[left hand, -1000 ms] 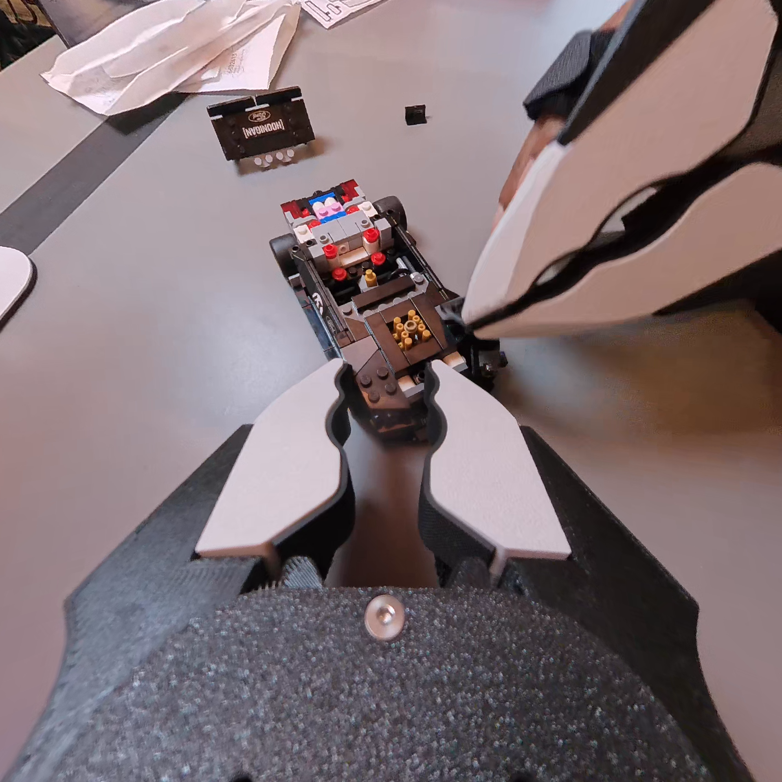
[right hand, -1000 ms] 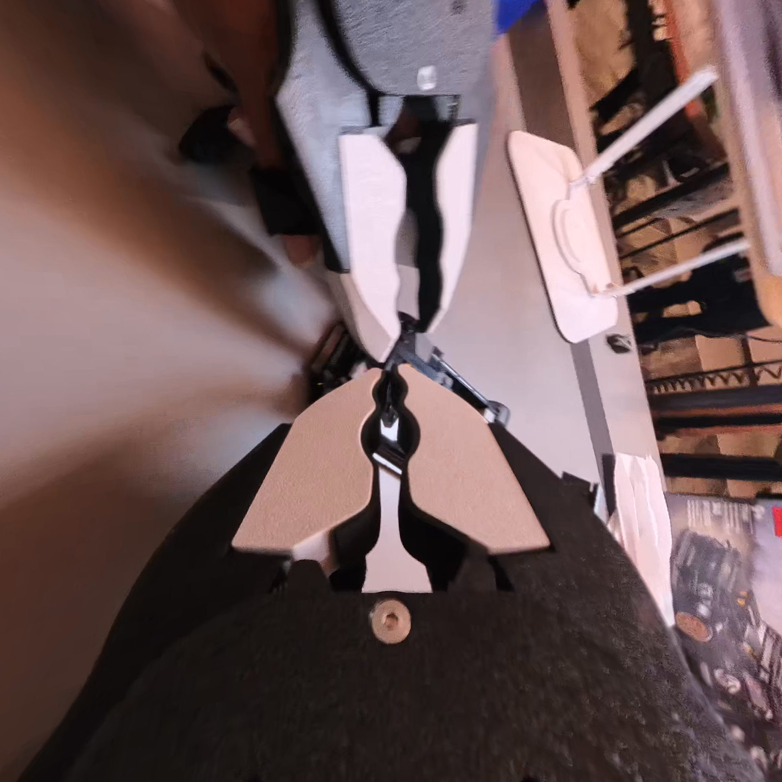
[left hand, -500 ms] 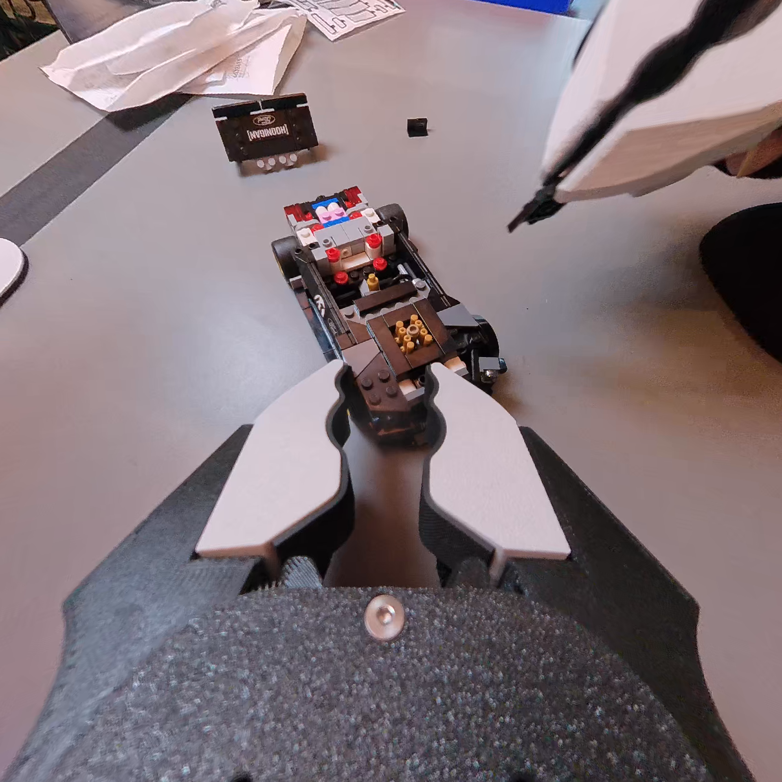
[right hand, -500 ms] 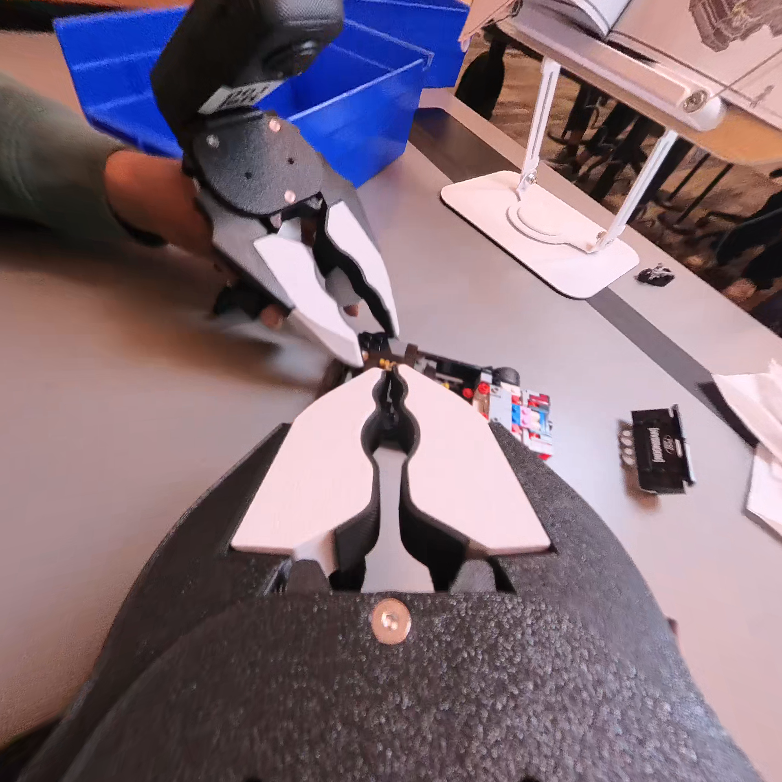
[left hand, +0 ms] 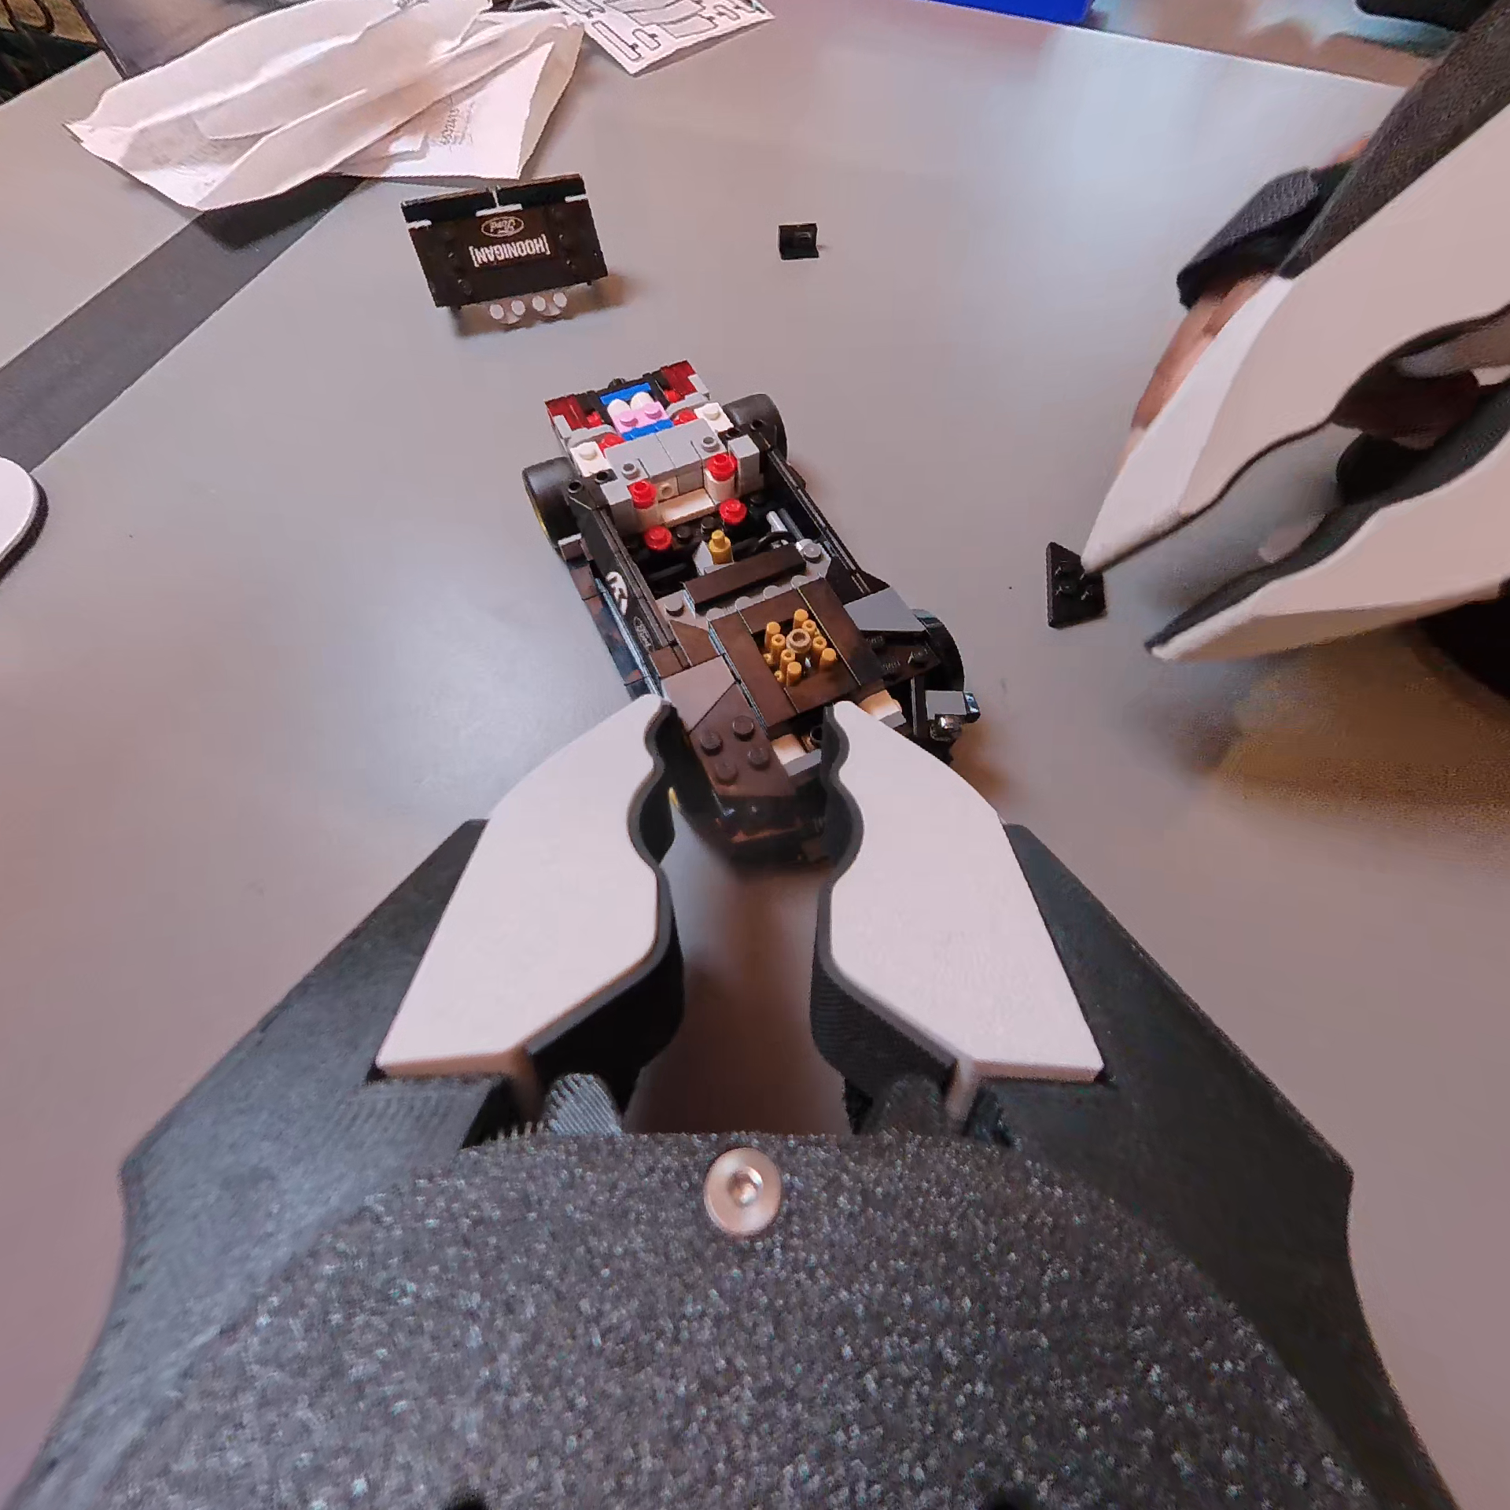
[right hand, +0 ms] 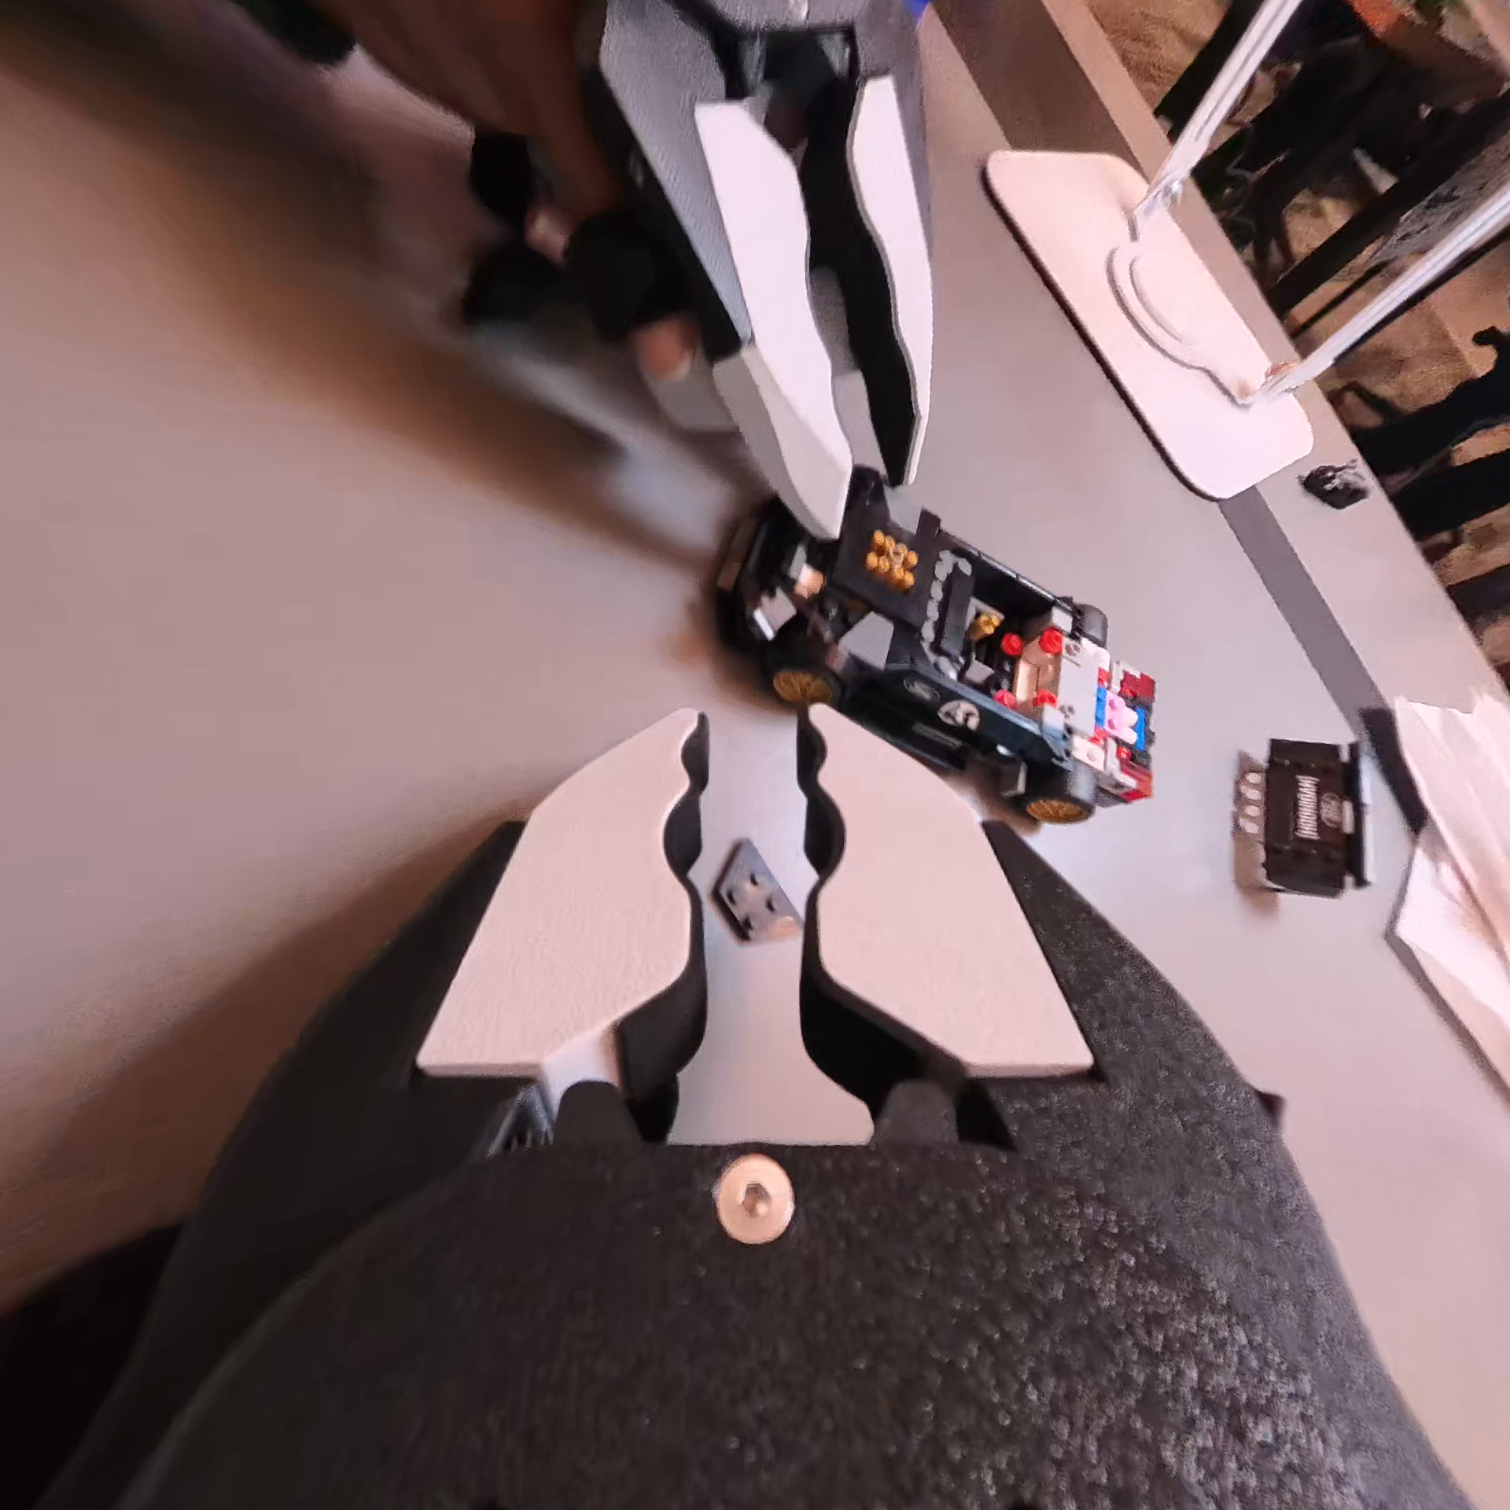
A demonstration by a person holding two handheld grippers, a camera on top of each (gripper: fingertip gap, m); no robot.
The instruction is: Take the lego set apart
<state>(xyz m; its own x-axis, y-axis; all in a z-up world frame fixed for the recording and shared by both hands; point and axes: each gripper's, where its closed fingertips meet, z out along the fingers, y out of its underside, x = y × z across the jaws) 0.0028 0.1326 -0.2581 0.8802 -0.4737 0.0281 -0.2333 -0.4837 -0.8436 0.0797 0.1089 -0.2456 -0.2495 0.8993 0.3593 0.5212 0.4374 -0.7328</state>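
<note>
Your left tongs (left hand: pixel 748 735) are clenched on the near end of the lego car (left hand: pixel 719 572), which stands on the grey bench (left hand: pixel 286 694). Your right tongs (right hand: pixel 750 723) are released, fingers apart over a small black plate (right hand: pixel 756 895) lying loose on the bench beside the car. Farther off: a black printed panel (left hand: pixel 505 245), a tiny black brick (left hand: pixel 797 241), crumpled white paper (left hand: pixel 327 90).
</note>
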